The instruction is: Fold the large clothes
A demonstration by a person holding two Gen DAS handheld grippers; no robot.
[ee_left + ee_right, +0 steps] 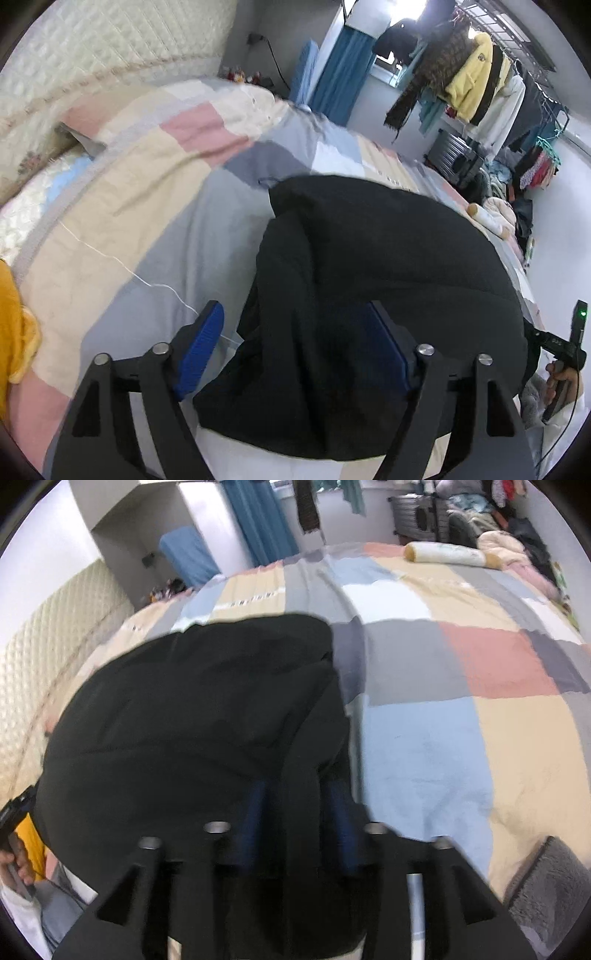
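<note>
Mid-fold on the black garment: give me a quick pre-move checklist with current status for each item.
1. Left gripper released: ok. Its blue pads stand wide apart, with the black garment lying between them unpinched.
2. Right gripper released: cannot tell. Cloth sits between its pads and the picture is blurred.
3. Garment fully on the patchwork bedspread: ok. It lies bunched on the near part of the bed.
4. Fold neat and flat: not ok. The cloth is lumpy, with deep creases.
5. White thread away from the garment: not ok. It runs to the garment's edge by the left gripper's left pad.
6. Bedspread beyond the garment free: ok in the right wrist view.
</note>
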